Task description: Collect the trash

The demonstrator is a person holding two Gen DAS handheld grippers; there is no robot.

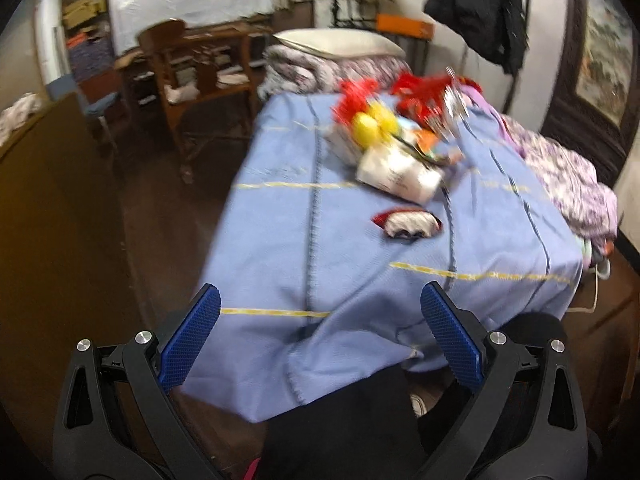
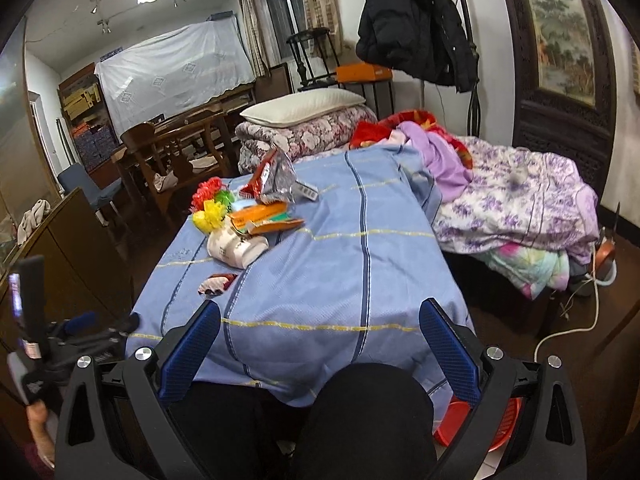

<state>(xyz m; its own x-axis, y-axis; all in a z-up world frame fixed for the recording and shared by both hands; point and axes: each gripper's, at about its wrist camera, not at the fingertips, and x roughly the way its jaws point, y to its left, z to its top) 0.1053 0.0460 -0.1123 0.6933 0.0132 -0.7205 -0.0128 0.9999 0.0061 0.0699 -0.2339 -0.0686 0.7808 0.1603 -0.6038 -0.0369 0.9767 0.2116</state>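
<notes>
Trash lies in a pile on a blue cloth (image 2: 328, 272) that covers a table: red and yellow ribbon bows (image 2: 210, 206), an orange packet (image 2: 262, 216), a silver and red foil wrapper (image 2: 276, 180), a crumpled white paper cup (image 2: 236, 250) and a red and white cupcake liner (image 2: 216, 283). In the blurred left wrist view the same cup (image 1: 398, 176), bows (image 1: 370, 120) and liner (image 1: 408, 224) show. My left gripper (image 1: 320, 336) is open over the cloth's near edge. My right gripper (image 2: 320, 346) is open too, above the person's dark-clad knees. Both are empty.
A red basket (image 2: 476, 424) stands on the floor under the table at lower right. A bed with purple quilts (image 2: 520, 208) is to the right, wooden chairs and a table (image 2: 176, 148) to the far left, a brown cabinet (image 2: 72, 248) close on the left.
</notes>
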